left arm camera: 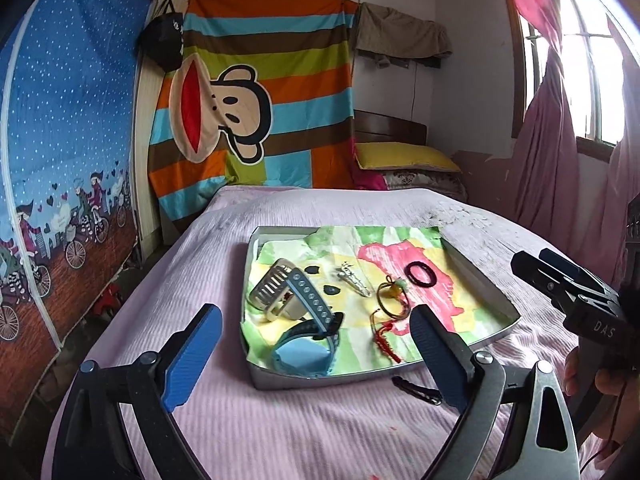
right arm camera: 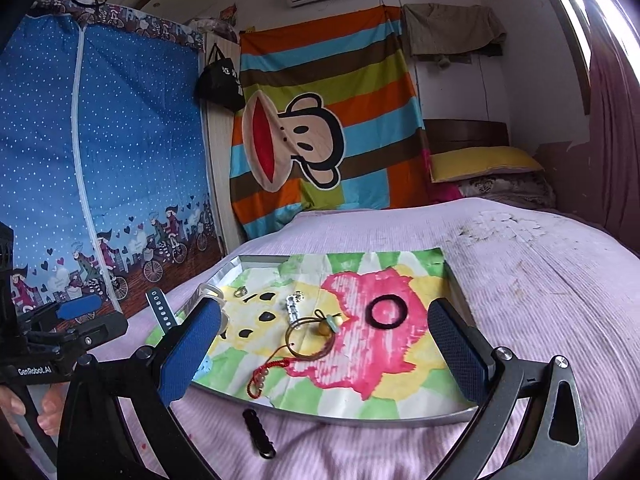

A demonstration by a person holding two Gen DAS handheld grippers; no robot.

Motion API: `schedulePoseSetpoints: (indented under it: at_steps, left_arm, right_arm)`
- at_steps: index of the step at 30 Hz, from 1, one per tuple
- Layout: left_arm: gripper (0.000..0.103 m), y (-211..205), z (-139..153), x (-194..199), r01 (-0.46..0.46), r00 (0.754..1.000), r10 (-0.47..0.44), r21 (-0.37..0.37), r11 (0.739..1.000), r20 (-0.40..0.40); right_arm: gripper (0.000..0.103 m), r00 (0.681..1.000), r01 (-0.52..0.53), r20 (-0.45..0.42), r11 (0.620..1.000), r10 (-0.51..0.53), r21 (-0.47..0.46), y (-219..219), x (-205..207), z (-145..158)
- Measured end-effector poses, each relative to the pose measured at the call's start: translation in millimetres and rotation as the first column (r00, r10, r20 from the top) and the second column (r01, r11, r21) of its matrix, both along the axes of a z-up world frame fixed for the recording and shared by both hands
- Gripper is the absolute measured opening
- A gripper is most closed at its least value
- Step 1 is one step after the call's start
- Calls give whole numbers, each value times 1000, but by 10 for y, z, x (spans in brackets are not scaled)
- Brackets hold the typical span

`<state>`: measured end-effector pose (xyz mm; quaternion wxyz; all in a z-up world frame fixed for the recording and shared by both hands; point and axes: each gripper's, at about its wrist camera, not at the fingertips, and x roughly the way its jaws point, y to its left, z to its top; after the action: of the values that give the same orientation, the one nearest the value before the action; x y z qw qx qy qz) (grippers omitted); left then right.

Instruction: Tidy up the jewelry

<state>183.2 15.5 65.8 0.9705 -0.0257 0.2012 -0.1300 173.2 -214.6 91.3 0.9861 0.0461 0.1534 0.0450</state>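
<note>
A shallow silver tray [left arm camera: 340,378] lined with painted paper lies on the bed. In it are a blue watch [left arm camera: 304,350], a cream and grey watch band [left arm camera: 276,292], a silver hair clip [left arm camera: 354,278], a thin bracelet with a gold bell and red cord [left arm camera: 390,300] and a black hair tie [left arm camera: 419,273]. A black clip [left arm camera: 416,388] lies on the bedcover just in front of the tray. My left gripper [left arm camera: 316,316] hovers open over the tray's near left part, holding nothing. My right gripper [right arm camera: 325,308] is open and empty above the bracelet [right arm camera: 310,336] and hair tie [right arm camera: 386,311].
The bed has a pink ribbed cover [left arm camera: 280,432], with a yellow pillow [left arm camera: 404,156] at its head. A blue fabric wardrobe [left arm camera: 68,140] stands on the left, a striped cartoon cloth [left arm camera: 256,112] behind. Pink curtains [left arm camera: 548,160] and a window are on the right.
</note>
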Motion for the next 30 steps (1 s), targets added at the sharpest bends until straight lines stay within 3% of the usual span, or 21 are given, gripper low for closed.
schedulePoseSetpoints:
  at_steps: [30]
  left_arm:
    - [96, -203, 10, -400, -52, 998, 49, 51, 997, 41]
  right_arm:
    - [102, 998, 68, 17, 998, -68, 5, -253, -434, -62]
